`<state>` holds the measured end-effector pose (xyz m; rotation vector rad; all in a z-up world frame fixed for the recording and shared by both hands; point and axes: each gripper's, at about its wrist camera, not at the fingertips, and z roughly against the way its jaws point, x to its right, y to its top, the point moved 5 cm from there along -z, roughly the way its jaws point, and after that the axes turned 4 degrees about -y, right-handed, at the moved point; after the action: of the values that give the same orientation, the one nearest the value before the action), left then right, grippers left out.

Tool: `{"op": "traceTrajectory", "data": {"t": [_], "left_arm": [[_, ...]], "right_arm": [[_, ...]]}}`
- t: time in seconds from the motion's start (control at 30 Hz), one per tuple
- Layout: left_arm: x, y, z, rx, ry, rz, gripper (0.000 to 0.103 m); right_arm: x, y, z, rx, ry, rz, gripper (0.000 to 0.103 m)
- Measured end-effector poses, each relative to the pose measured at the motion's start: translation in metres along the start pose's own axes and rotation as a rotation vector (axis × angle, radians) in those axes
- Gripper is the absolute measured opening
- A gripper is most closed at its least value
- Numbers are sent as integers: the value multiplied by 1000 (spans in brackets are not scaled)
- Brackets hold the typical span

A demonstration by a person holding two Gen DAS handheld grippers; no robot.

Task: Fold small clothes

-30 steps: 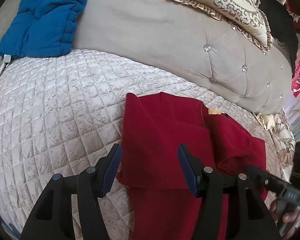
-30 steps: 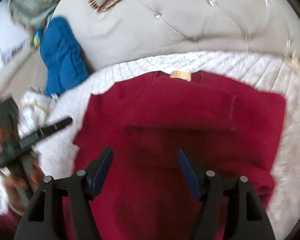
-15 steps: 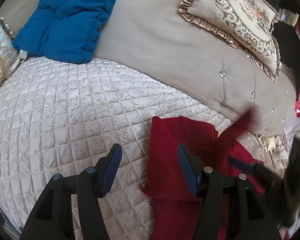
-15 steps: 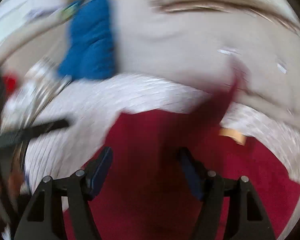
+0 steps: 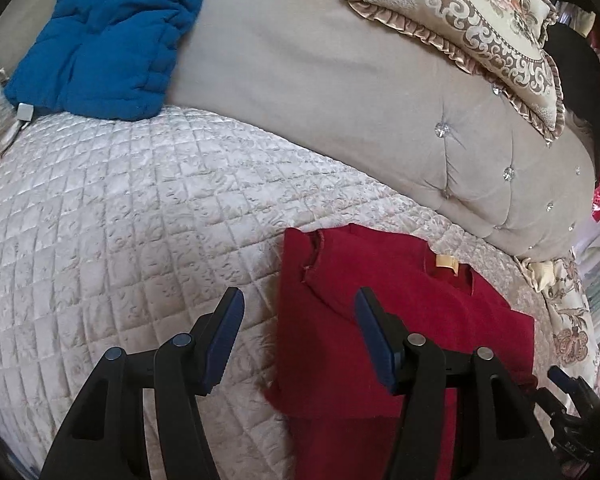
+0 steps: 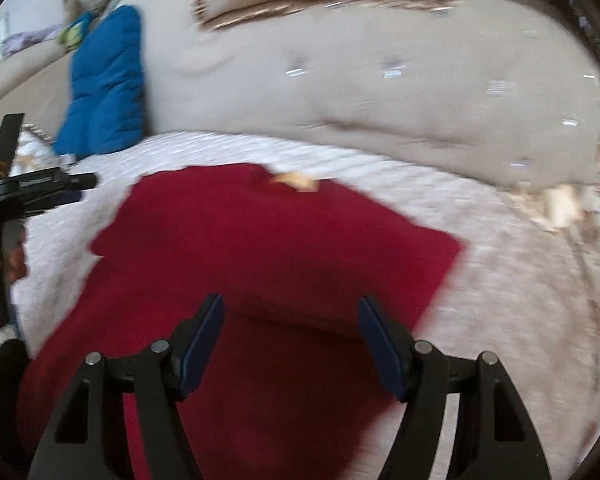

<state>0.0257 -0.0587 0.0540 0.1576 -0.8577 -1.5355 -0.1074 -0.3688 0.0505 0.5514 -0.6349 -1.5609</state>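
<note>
Left gripper (image 5: 298, 340): jaws apart, nothing between the pads, held above the left edge of the red garment (image 5: 384, 320) and the quilted cover (image 5: 120, 220). Right gripper (image 6: 290, 342): jaws apart too, empty, over the middle of the same garment (image 6: 260, 240). Garment spread flat ahead of and below both pairs of jaws, sides folded inward, tan neck label (image 5: 446, 261) at its far edge. Farther off, tufted beige headboard (image 5: 340, 100), blue padded jacket (image 5: 100, 32), patterned cushion (image 5: 480, 12).

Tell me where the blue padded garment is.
In the left wrist view the blue padded garment is at upper left, leaning on the beige tufted backrest above the quilted cover, well apart from the red garment.
</note>
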Motion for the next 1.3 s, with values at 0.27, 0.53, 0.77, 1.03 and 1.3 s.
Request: {"op": "traceTrajectory", "data": {"t": [0.27, 0.53, 0.77, 1.03, 1.3], "left_arm": [[19, -11, -1, -23, 3, -42, 36], [15, -8, 15, -3, 18, -38, 36], [19, -11, 18, 0, 18, -55, 36], [28, -12, 13, -1, 21, -89, 36], [39, -15, -22, -35, 47, -120, 36]], "right_arm": [[14, -19, -9, -24, -52, 75, 71], [31, -23, -16, -34, -109, 88, 12], [49, -57, 1, -76, -135, 14, 10], [71, -52, 32, -77, -68, -151, 43], [56, -6, -6, -44, -23, -224, 44]]}}
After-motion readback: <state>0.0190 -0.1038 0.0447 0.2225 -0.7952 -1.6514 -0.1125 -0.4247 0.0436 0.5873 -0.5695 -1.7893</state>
